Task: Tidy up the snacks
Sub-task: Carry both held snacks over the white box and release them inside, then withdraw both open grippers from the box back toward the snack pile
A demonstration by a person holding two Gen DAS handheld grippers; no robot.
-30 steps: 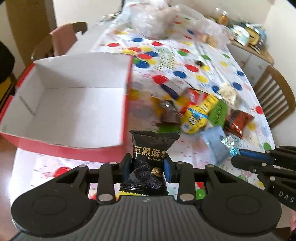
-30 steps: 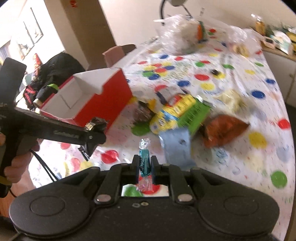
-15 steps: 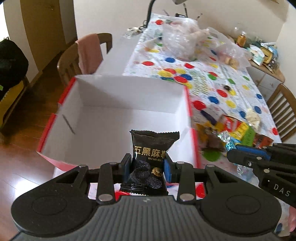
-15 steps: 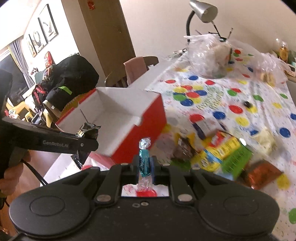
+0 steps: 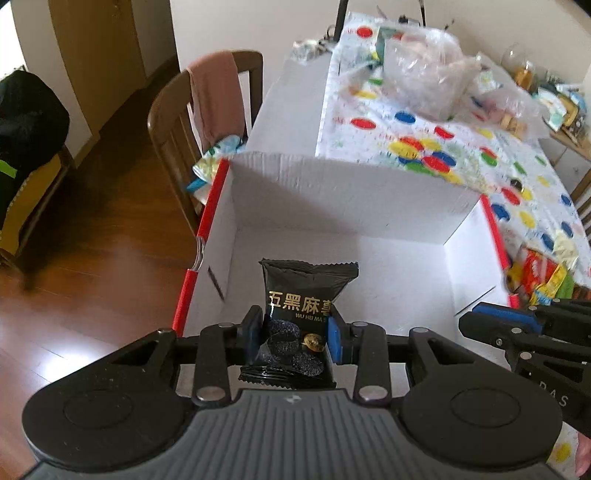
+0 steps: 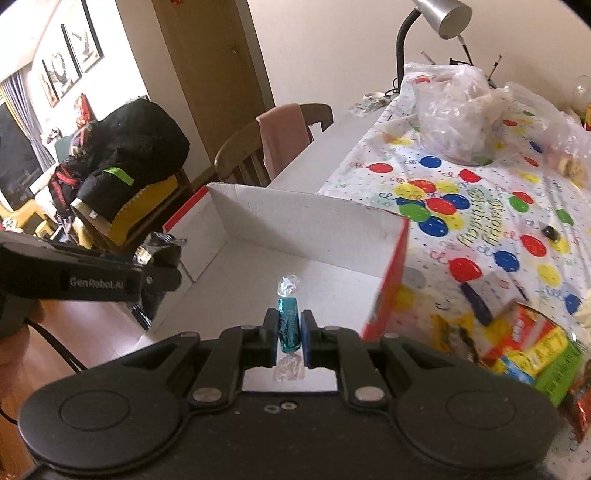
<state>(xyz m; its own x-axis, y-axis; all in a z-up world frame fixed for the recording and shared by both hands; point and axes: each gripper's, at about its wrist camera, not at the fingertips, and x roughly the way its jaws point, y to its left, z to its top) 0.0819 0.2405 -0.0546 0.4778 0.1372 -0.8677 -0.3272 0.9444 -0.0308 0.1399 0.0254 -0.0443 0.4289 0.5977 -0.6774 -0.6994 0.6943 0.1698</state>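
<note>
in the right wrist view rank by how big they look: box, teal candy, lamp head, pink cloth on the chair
1. box
2. pink cloth
3. lamp head
4. teal candy, smallest, though nearest the camera

The cloth and lamp head sit farther away, so true sizes are unsure.

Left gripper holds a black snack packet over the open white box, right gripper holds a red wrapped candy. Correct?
Not quite. In the right wrist view the candy in the right gripper is teal, not red. The left gripper does hold the black packet over the box.
</note>
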